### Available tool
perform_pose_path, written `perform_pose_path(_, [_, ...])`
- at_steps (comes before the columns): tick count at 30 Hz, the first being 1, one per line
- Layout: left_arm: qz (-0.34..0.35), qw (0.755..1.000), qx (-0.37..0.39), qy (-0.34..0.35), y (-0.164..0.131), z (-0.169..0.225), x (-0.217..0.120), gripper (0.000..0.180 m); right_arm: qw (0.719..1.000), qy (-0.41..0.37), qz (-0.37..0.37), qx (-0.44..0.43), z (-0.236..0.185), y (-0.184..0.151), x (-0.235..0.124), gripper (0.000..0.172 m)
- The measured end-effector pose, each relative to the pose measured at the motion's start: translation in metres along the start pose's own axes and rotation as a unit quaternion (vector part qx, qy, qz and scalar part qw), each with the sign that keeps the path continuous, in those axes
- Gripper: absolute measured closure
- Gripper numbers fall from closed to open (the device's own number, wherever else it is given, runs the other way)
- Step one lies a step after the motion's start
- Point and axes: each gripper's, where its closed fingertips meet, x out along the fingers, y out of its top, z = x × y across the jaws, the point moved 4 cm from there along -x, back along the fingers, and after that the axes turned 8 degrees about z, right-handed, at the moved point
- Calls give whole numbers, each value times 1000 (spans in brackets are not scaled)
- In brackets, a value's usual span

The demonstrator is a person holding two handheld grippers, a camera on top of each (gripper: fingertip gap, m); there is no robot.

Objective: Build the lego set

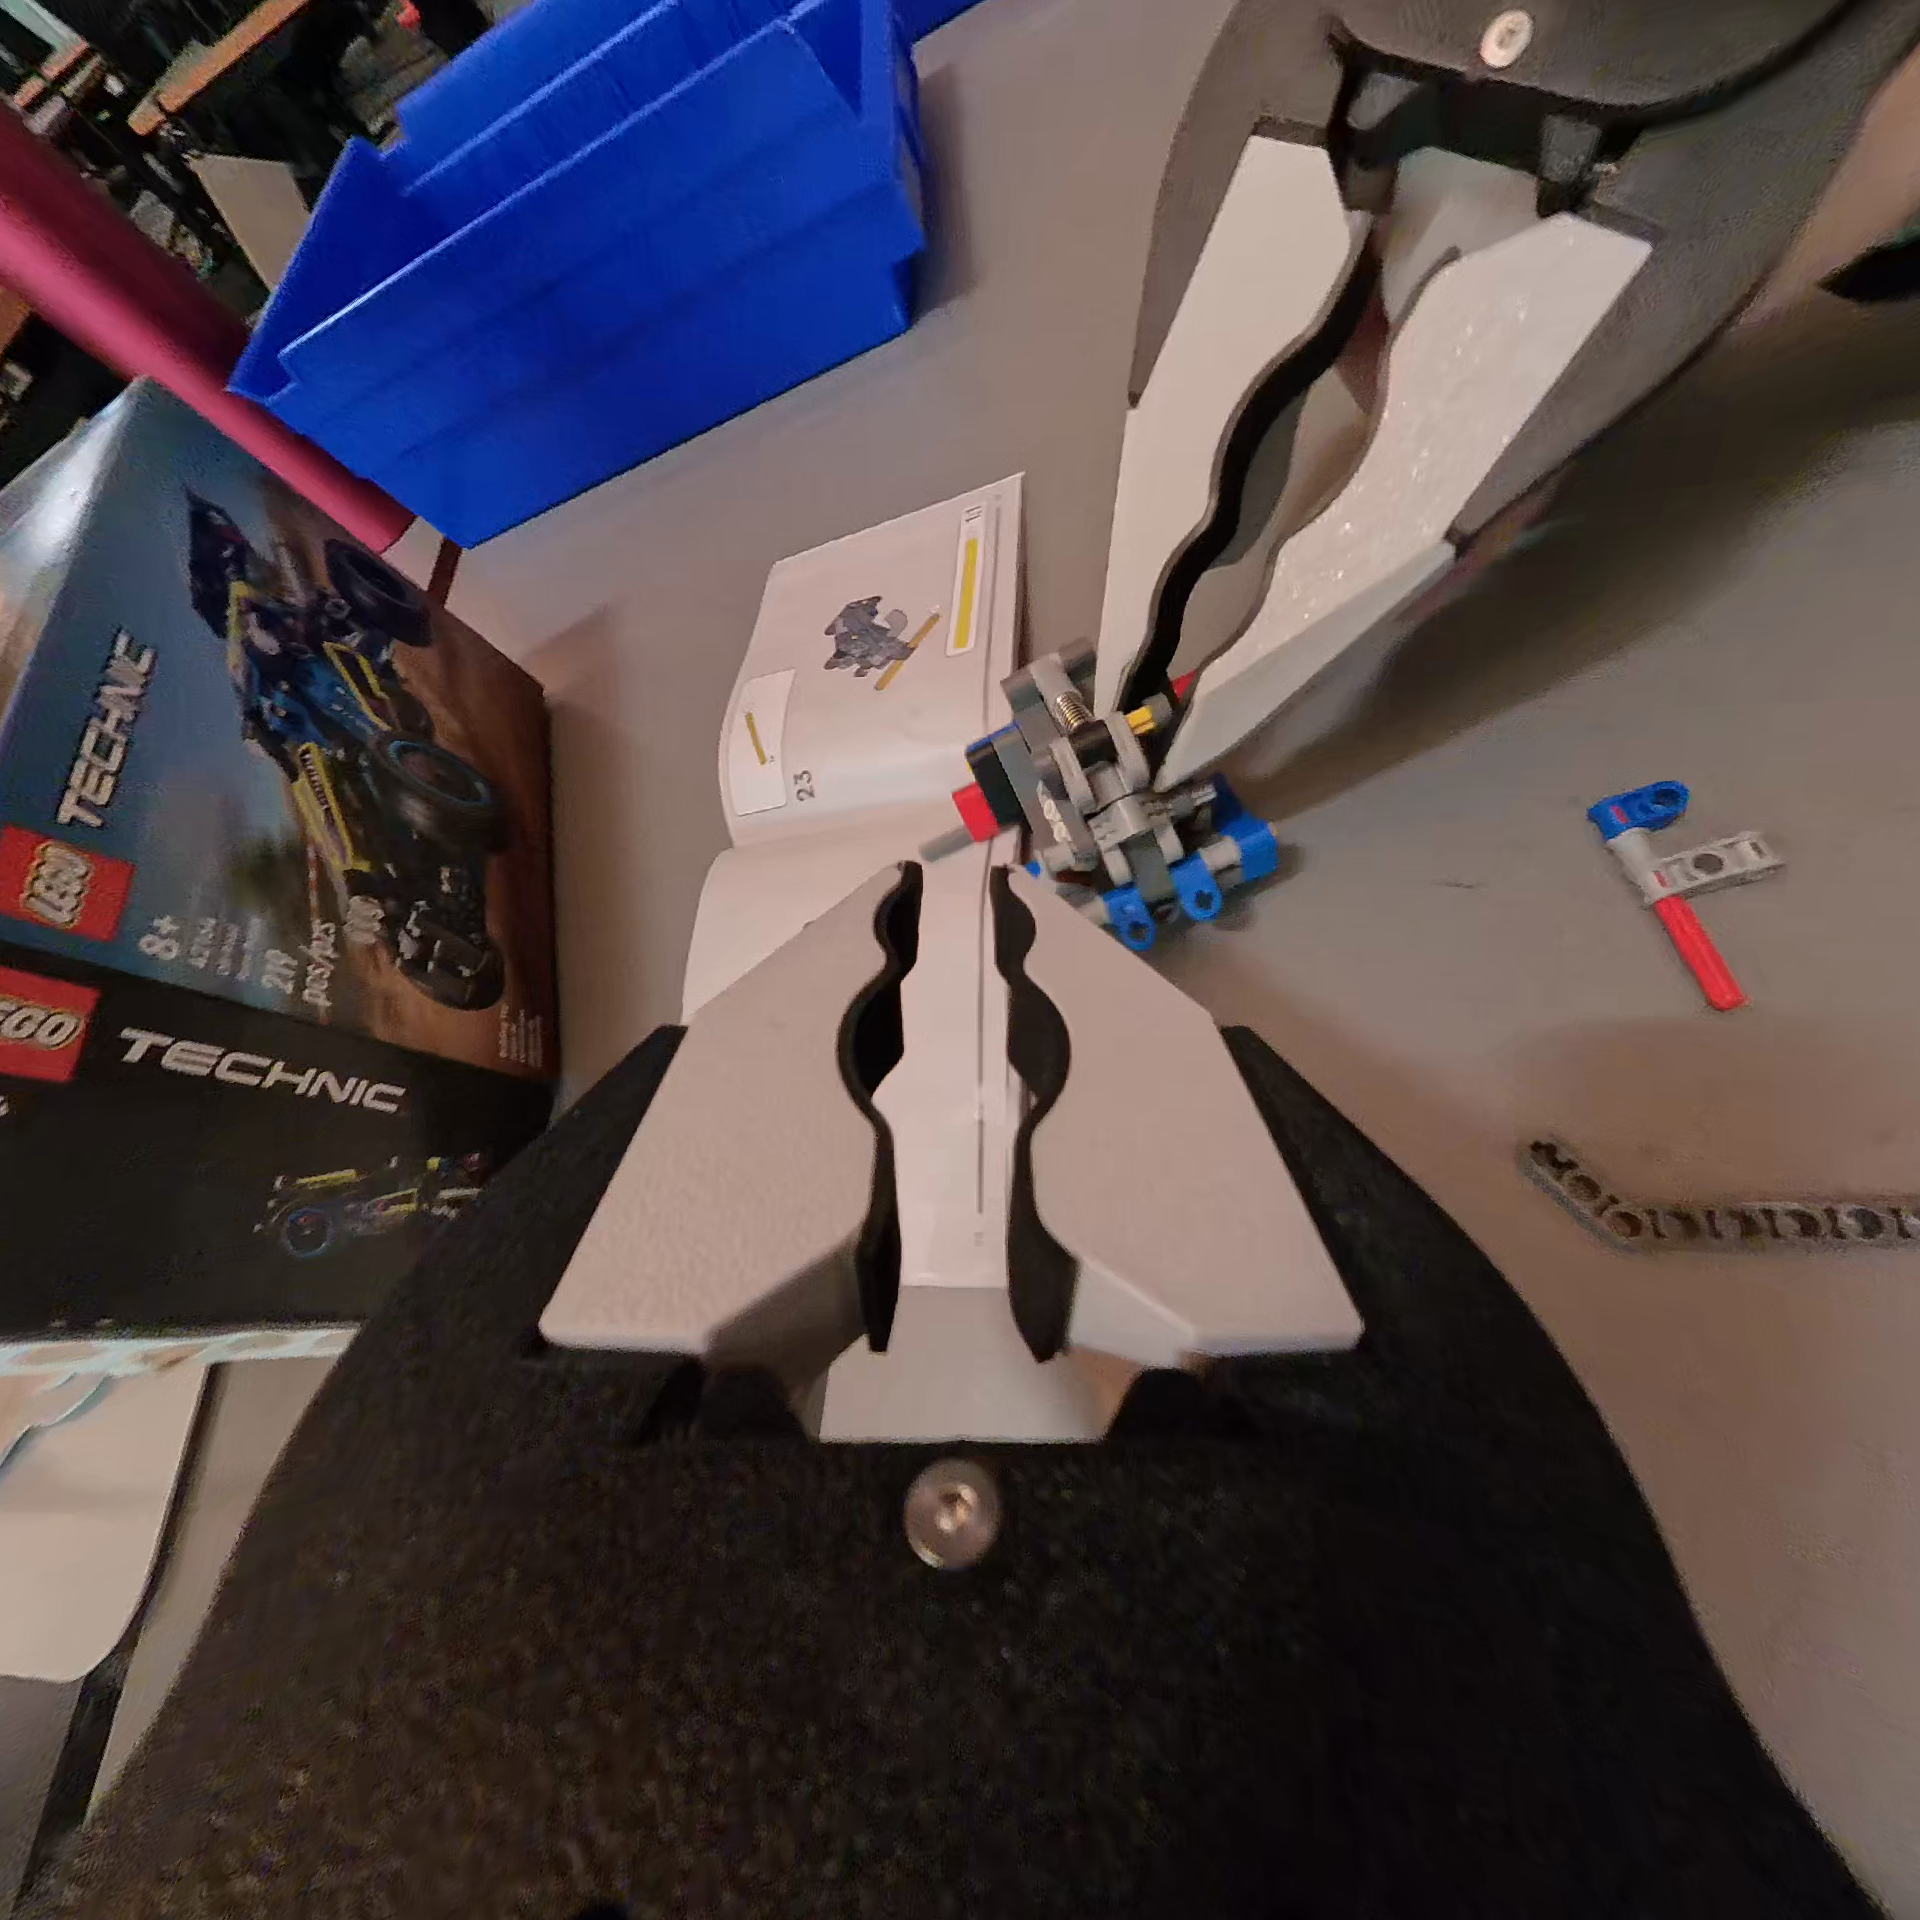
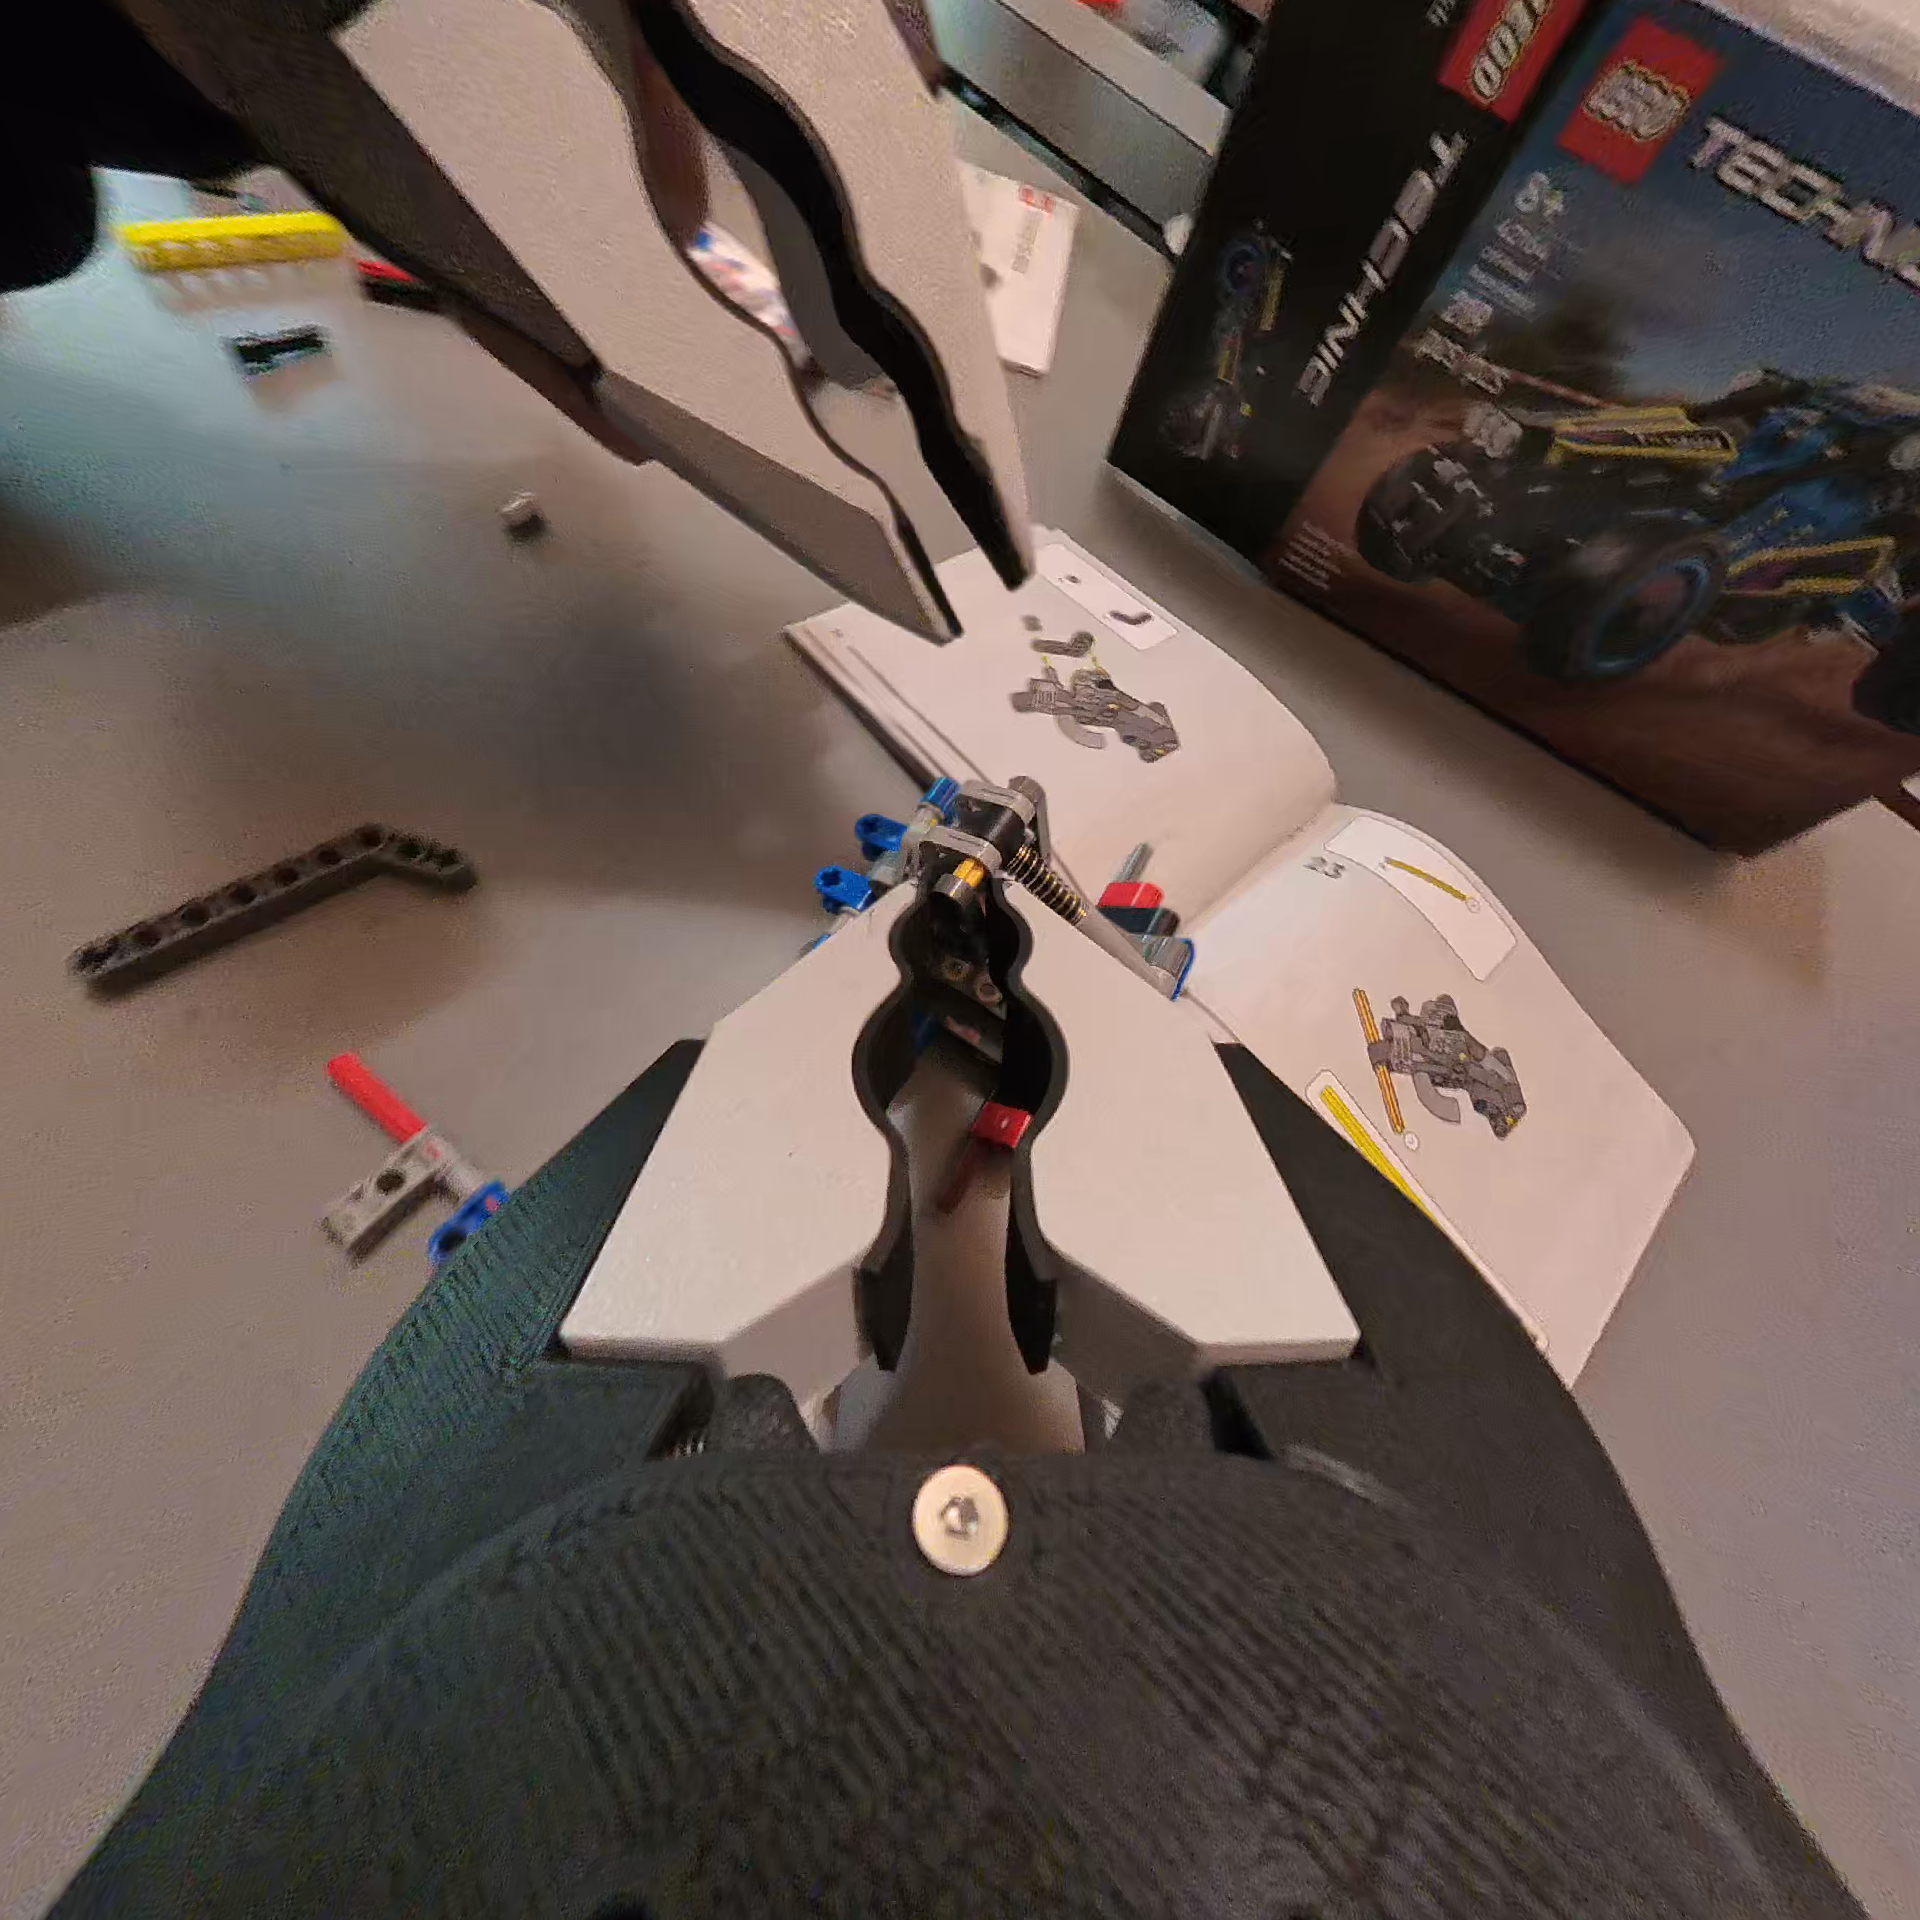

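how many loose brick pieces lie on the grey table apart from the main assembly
At least 5: dark grey angled beam, small red-axle sub-assembly, yellow beam, small black piece and tiny grey bush. More may hide behind the left hand-held gripper.

Grey, blue, red assembly (image 2: 977, 842) w/ yellow-black spring is seen at white fingertips (image 2: 883, 935); blue bins (image 1: 623, 260) beyond.

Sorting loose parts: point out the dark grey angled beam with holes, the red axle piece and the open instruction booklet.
Dark grey angled plastic beam (image 2: 272, 902), right wrist view, mid-length.
Red plastic axle piece (image 1: 1694, 948), left wrist view, red shaft.
Open white paper instruction booklet (image 2: 1236, 769), right wrist view, far page.
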Motion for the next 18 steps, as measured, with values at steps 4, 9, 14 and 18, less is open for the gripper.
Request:
perform_pose_path(4, [19, 999, -4, -32, 10, 11, 2, 169, 994, 96, 47, 13, -3, -2, -21, 166])
perform_pose_path(9, [64, 991, -33, -109, 27, 32, 0, 169, 973, 181, 144, 20, -12, 11, -53, 167])
perform_pose_path(14, [128, 975, -76, -167, 48, 45, -4, 167, 951, 252, 180, 11, -28, 17, -67, 167])
perform_pose_path(18, [150, 963, -81, -210, 61, 58, -9, 166, 937, 280, 208, 12, -36, 23, -71, 167])
